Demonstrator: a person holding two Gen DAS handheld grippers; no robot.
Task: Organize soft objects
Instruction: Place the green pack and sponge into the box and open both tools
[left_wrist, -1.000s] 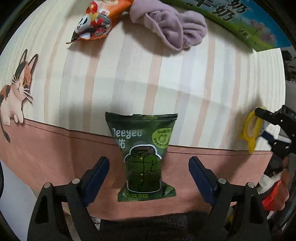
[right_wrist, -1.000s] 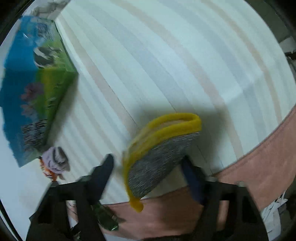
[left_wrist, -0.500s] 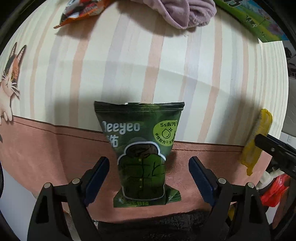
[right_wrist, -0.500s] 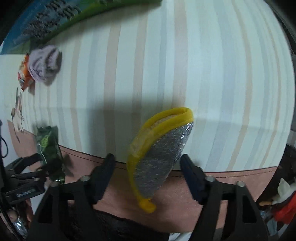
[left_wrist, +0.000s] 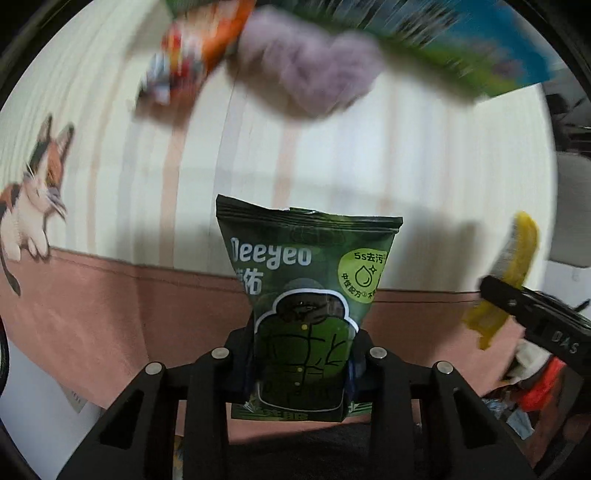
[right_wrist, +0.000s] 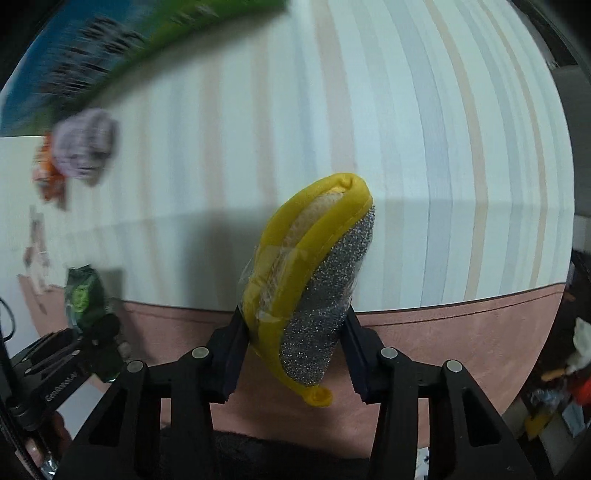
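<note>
Two grippers work above a striped tablecloth (left_wrist: 332, 147) with a blurred milk carton (left_wrist: 461, 48) and purple cloth (left_wrist: 317, 77) at its far side: the left gripper (left_wrist: 301, 363) clamps a green packet (left_wrist: 306, 295), the right gripper (right_wrist: 291, 350) grips a yellow scourer (right_wrist: 314, 280).

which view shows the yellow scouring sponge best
The right wrist view: the yellow scouring sponge fills the centre, sharp, clamped in the right gripper. The left wrist view shows it only small, edge-on and partly hidden at the right edge.
</note>
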